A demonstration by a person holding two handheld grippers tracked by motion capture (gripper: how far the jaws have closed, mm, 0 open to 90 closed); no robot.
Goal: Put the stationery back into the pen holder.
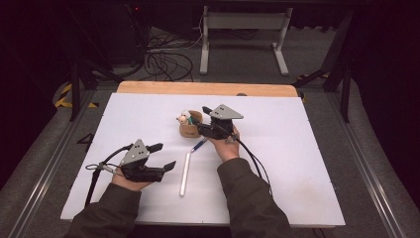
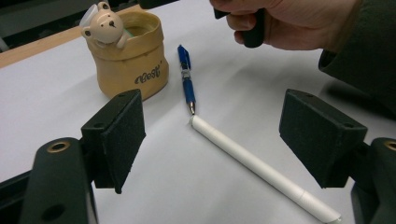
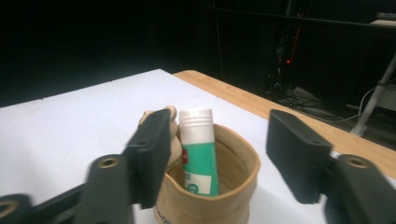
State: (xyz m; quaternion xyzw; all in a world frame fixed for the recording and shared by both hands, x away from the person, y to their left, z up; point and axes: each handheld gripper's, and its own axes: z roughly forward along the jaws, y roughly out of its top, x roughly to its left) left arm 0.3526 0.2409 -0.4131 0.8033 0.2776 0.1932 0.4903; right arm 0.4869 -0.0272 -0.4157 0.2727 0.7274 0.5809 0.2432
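A tan cup (image 1: 189, 130) with a small bear figure (image 1: 184, 119) on its rim stands mid-table. Inside it a green tube with a white cap (image 3: 198, 149) stands upright. My right gripper (image 1: 202, 120) hovers just right of the cup; its jaws stand apart on either side of the tube, and the pads do not touch it. In front of the cup lie a blue pen (image 1: 199, 145) and a long white stick (image 1: 184, 173), almost tip to tip. My left gripper (image 1: 166, 155) rests open at the left, aimed at the white stick (image 2: 261, 170) and the blue pen (image 2: 187, 81).
The white table mat (image 1: 277, 163) ends at a wooden strip (image 1: 208, 88) at the far edge. Beyond it are floor cables (image 1: 166, 62) and a white desk frame (image 1: 242, 29). The right hand (image 2: 285, 23) hangs above the pen's far end.
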